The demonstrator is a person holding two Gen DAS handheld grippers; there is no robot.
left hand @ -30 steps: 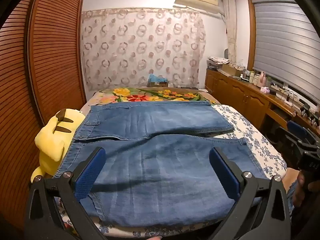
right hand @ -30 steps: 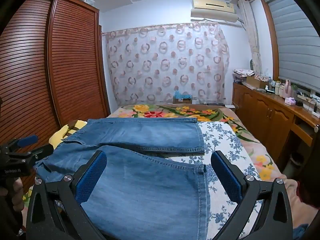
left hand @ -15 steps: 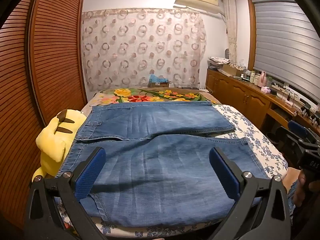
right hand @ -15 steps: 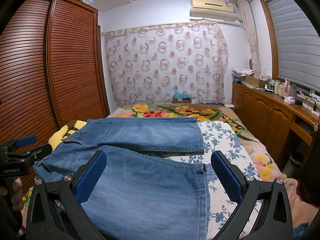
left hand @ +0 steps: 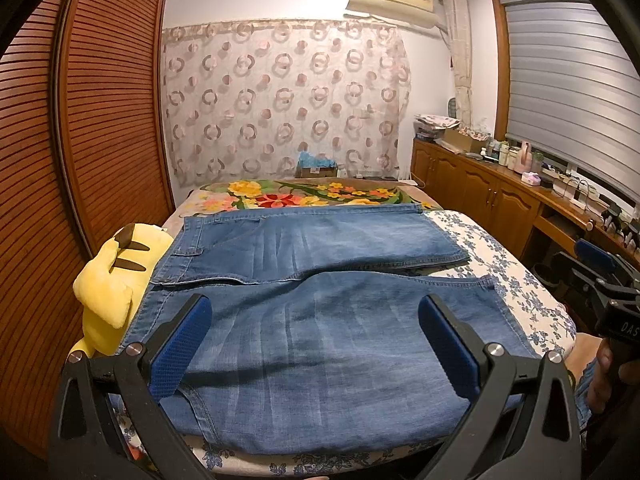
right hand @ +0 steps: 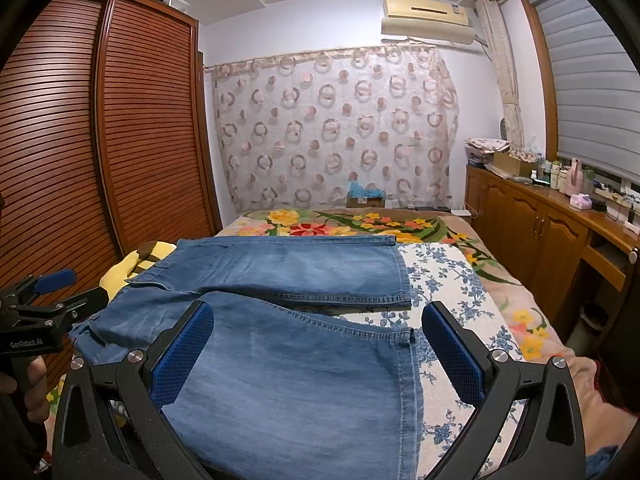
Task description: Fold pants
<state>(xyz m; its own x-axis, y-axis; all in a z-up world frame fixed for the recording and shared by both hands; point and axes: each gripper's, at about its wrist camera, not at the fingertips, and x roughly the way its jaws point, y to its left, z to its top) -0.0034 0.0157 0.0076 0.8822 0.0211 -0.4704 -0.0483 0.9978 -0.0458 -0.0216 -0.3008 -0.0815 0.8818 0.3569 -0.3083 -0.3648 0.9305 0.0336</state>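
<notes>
Blue denim pants [left hand: 320, 320] lie spread flat across the bed, waistband to the left, both legs running to the right with a gap between them. They also show in the right wrist view [right hand: 288, 344]. My left gripper [left hand: 316, 340] is open and empty, hovering above the near leg by the waist end. My right gripper [right hand: 318, 348] is open and empty above the near leg's hem end. Each gripper shows at the edge of the other's view, the right one [left hand: 596, 276] and the left one [right hand: 48, 296].
A yellow plush toy [left hand: 114, 280] lies at the bed's left edge beside the waistband. A slatted wooden wardrobe [left hand: 80, 140] stands on the left. A wooden cabinet run [left hand: 500, 200] with bottles lines the right. A floral blanket [left hand: 312, 196] covers the far bed.
Both grippers have risen and drawn back very slightly; the view has shifted a little. The pants have not moved and both grippers stay open.
</notes>
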